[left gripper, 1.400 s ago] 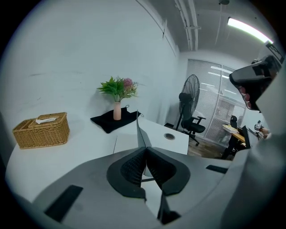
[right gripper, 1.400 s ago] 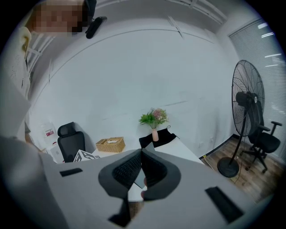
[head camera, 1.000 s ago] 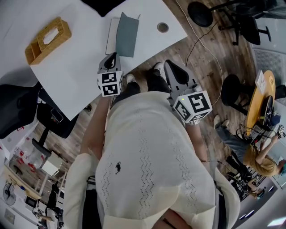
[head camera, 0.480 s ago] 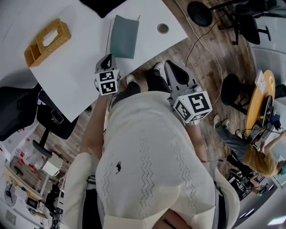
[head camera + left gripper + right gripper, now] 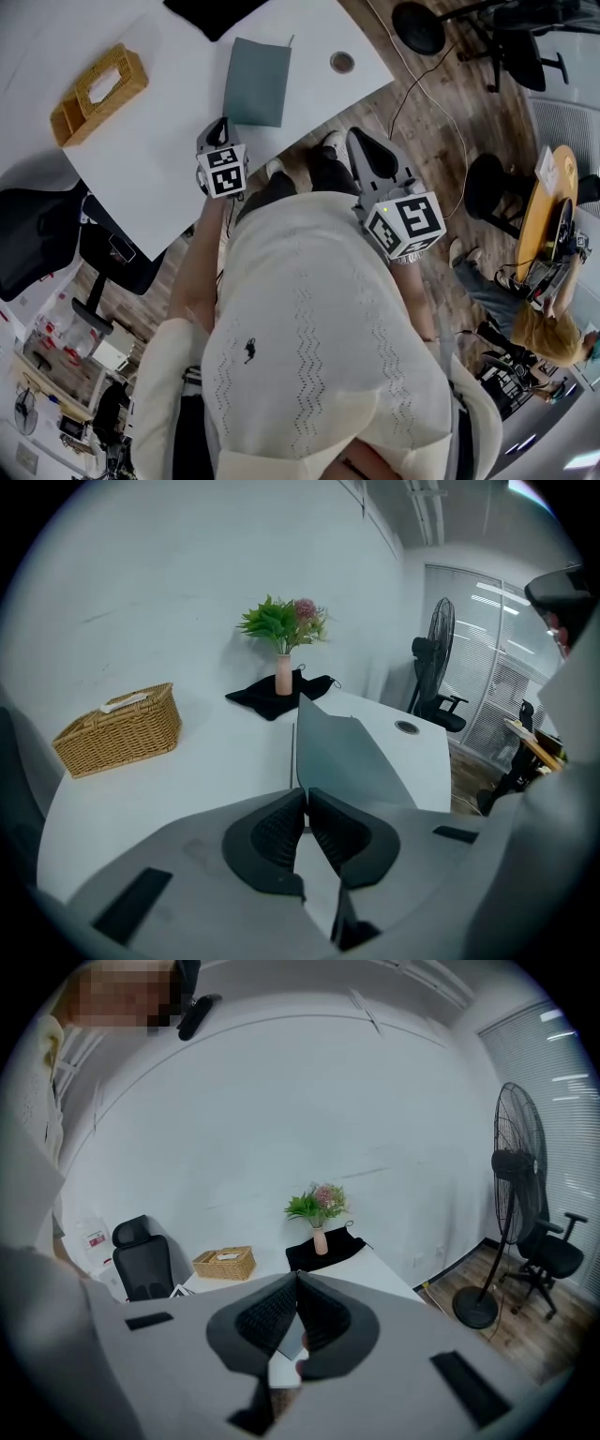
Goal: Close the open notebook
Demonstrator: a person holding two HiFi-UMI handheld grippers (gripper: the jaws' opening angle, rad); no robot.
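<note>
The notebook point(image 5: 256, 82) lies on the white table point(image 5: 141, 150) with its grey-green cover flat over the pages. In the left gripper view the notebook point(image 5: 356, 757) is just beyond the jaws. My left gripper point(image 5: 218, 127) hovers near the table's front edge, a short way before the notebook and apart from it. Its jaws point(image 5: 305, 795) are shut with nothing between them. My right gripper point(image 5: 359, 139) is held off the table's edge, above the wooden floor. It is shut too point(image 5: 297, 1280) and holds nothing.
A wicker basket point(image 5: 99, 84) stands at the table's left. A black cloth point(image 5: 211, 11) with a vase of flowers point(image 5: 283, 670) lies behind the notebook, and a cable hole point(image 5: 342, 62) is to its right. Black chairs point(image 5: 37, 225) and a standing fan point(image 5: 511, 1213) surround the table.
The notebook's cover has swung down from upright to flat, hiding the white page. My left gripper has drawn back slightly toward the table edge. The right gripper has not moved.
</note>
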